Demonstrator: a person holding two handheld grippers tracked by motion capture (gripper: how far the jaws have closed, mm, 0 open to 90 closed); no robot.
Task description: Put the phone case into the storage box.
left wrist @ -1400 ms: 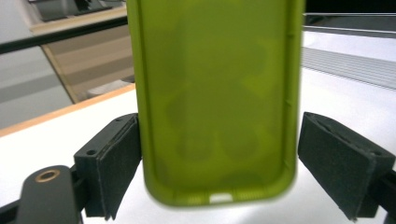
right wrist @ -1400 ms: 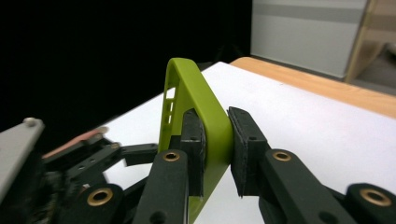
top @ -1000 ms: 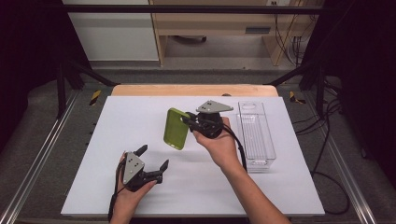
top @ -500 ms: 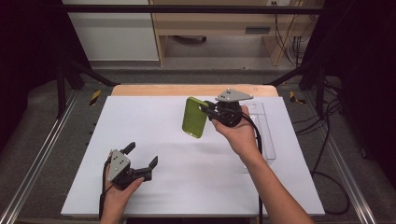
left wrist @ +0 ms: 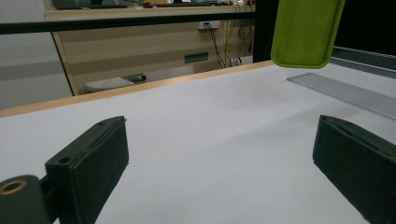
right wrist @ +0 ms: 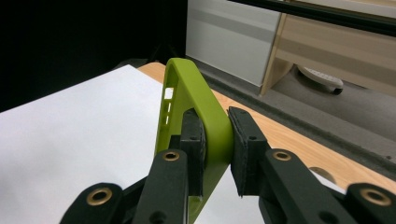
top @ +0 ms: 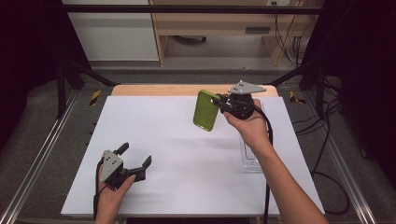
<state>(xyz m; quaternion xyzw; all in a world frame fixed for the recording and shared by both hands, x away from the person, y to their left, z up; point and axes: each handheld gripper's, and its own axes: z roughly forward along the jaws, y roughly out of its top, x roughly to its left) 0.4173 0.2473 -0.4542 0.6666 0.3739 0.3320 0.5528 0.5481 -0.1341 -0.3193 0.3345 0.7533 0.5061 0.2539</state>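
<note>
The right claw (top: 219, 103), clamped on the green phone case (top: 206, 111), carries it above the worktop (top: 187, 154); next likely comes setting it into the clear tray (top: 250, 156), while the left claw (top: 135, 156) gapes wide, empty.

Matt green plastic phone case (top: 206, 110), smooth white tabletop (top: 187, 154)

surface: white table (top: 187, 140) | on it: clear tray (top: 250, 156), right side

No readable text, label or sign anywhere.
</note>
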